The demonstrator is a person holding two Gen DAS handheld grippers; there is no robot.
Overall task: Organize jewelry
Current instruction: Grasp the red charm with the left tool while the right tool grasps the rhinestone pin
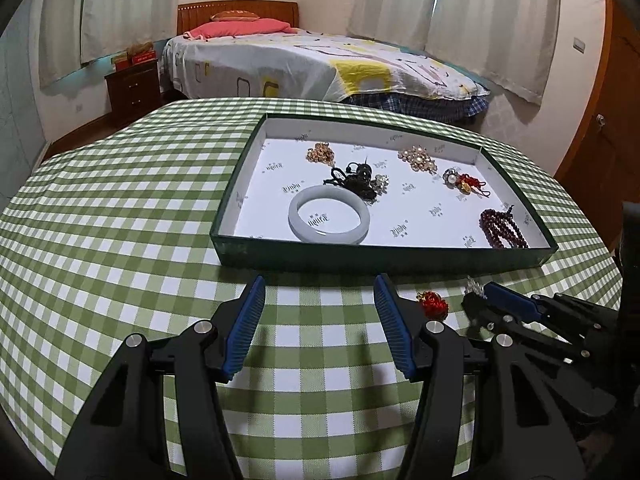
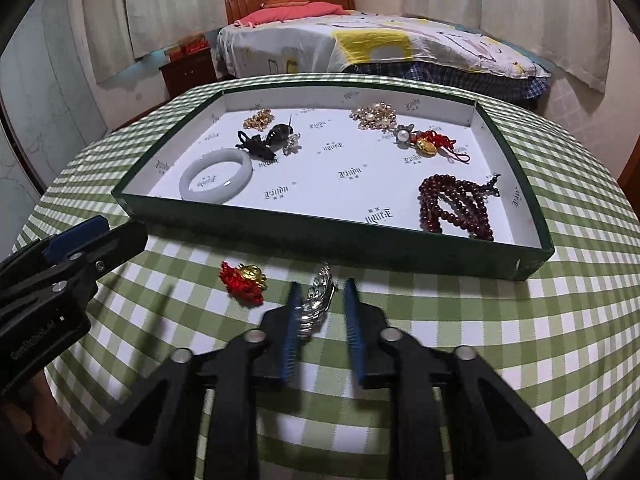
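Right gripper point(image 2: 320, 308) jaws nearly closed round silver bracelet point(image 2: 318, 304) on checked cloth point(image 2: 440, 320), just near side of tray point(image 2: 336, 236); can't tell if pads bite yet. Risk: slack links slip out on lift, or snag red-gold charm point(image 2: 244, 282) just left. Left gripper point(image 1: 320, 320) half apart, empty. Far: tray holds jade bangle point(image 2: 216, 180), dark red beads point(image 2: 452, 204).

I see the tray point(image 2: 336, 240) on the bench point(image 2: 560, 340), with the bed point(image 2: 360, 44) behind it. In the tray, the bangle point(image 2: 216, 178) lies left and the beads point(image 2: 452, 208) right. Before the tray lie a charm point(image 2: 244, 280) and, right of it, a watch point(image 2: 318, 304).
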